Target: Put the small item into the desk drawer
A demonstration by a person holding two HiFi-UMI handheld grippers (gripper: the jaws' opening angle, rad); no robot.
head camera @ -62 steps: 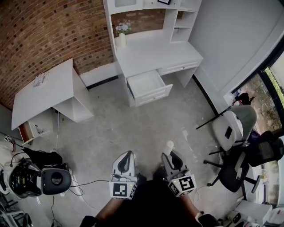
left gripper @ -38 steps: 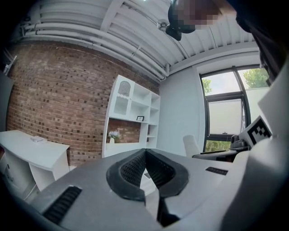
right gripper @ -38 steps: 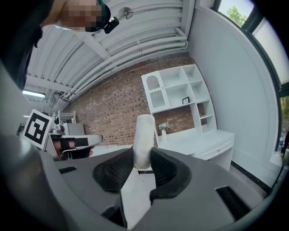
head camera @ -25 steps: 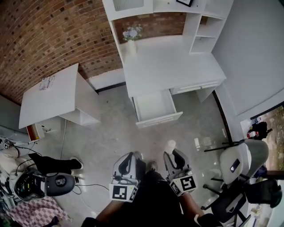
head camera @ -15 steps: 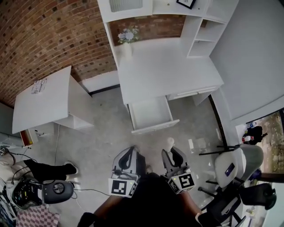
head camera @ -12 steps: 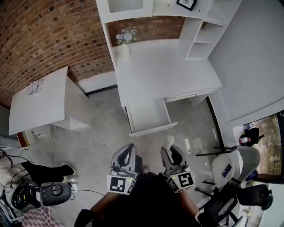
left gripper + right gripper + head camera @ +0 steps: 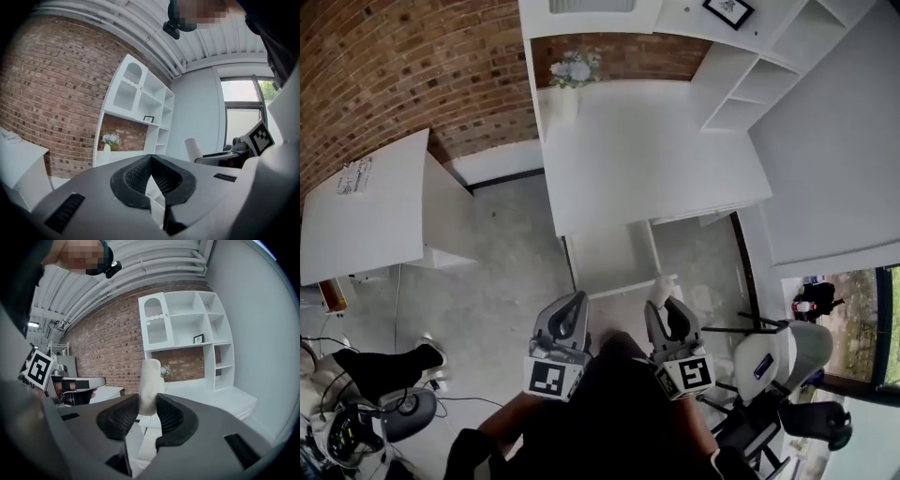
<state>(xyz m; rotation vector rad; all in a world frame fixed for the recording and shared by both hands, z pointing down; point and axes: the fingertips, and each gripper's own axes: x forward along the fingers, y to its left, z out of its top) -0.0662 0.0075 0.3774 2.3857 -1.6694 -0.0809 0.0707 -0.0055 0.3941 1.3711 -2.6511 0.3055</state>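
step in hand: carrying the small item (image 7: 150,385) to the open drawer (image 7: 609,258), not yet released.

- right hand-held gripper (image 7: 149,411) is clamped on the small item, a pale stubby cylinder. it stands upright between the pads, its top well clear above them.
- left hand-held gripper (image 7: 151,165) has its jaws together, nothing between them. it rides alongside, idle.
- drawer stands pulled out from under the front edge of the bench (image 7: 647,159), toward that edge's left end in the head view. its inside looks bare.
- in the head view the item sits near the drawer's front right corner, seemingly just short of the cavity.

doing it well, as i judge it:
- bring the item past the drawer's front panel and over the middle of the cavity before lowering.
- go down between the side walls, clear of the bench's front edge overhead.
- it is tall and narrow, so likely to topple. set its base on the drawer floor, then part the jaws.
- hold the left one off to the side.
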